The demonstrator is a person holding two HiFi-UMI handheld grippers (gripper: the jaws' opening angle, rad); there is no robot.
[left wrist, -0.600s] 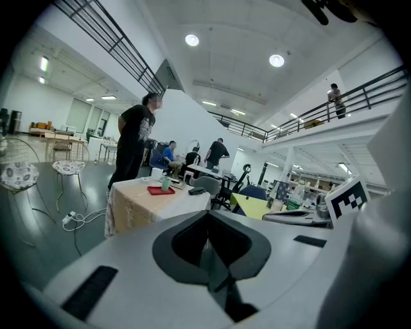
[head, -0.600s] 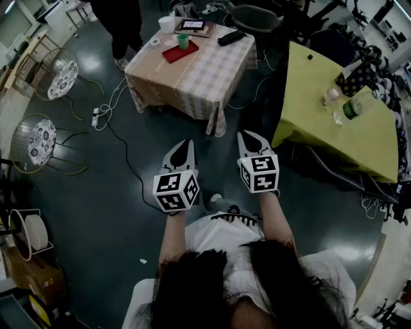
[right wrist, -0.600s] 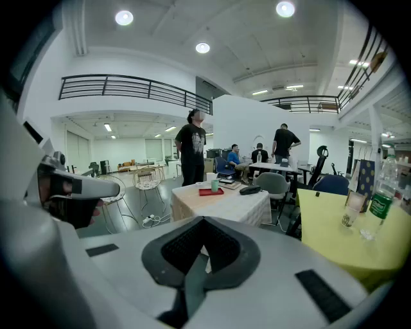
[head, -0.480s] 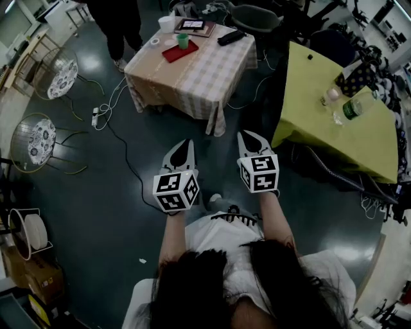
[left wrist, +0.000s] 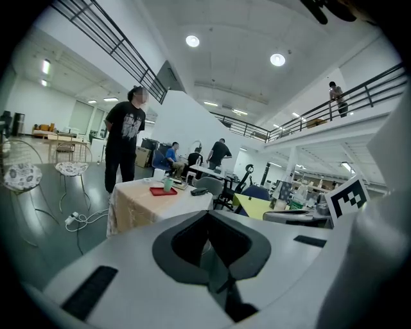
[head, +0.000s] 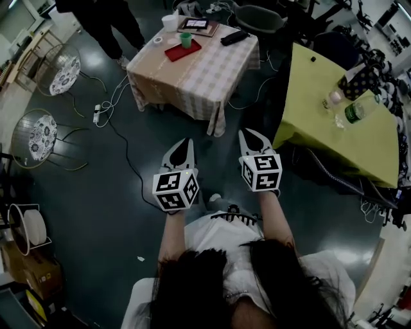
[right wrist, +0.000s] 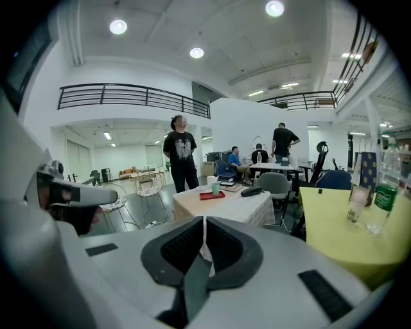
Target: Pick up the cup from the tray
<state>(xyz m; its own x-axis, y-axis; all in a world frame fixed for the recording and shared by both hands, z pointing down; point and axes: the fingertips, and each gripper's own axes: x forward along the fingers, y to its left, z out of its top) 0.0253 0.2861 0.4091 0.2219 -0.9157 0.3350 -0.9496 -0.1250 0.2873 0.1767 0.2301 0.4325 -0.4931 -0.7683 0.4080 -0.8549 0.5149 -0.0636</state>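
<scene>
Grey jaws on the left gripper [left wrist: 207, 215] pressed together, nothing between them. Right gripper [right wrist: 203, 222] same: jaws clenched, empty. Both are held side by side, low in front of the person, over dark floor [head: 103, 193], pointing toward the far table [head: 205, 74], well apart from it. The table has a checked pale cloth. The green cup [head: 186, 40] stands upright on a red tray [head: 177, 53] near the table's far left part. Just beside the tray: a tape roll [head: 156, 41] and a white container [head: 169, 22] at the far corner. A tablet-like flat thing [head: 196, 26] lies on the far edge, a black oblong item [head: 232, 37] at the right; cannot tell what it is. A person in black [head: 106, 19] stands at the table's far left. To the right is a yellow-green table [head: 327, 128] with a green-label water bottle [head: 358, 108] and a smaller bottle [head: 331, 97] near it. Two wire chairs [head: 61, 72] with patterned cushions at left, white cables and a power strip [head: 96, 117] on the floor between them and the checked table.
</scene>
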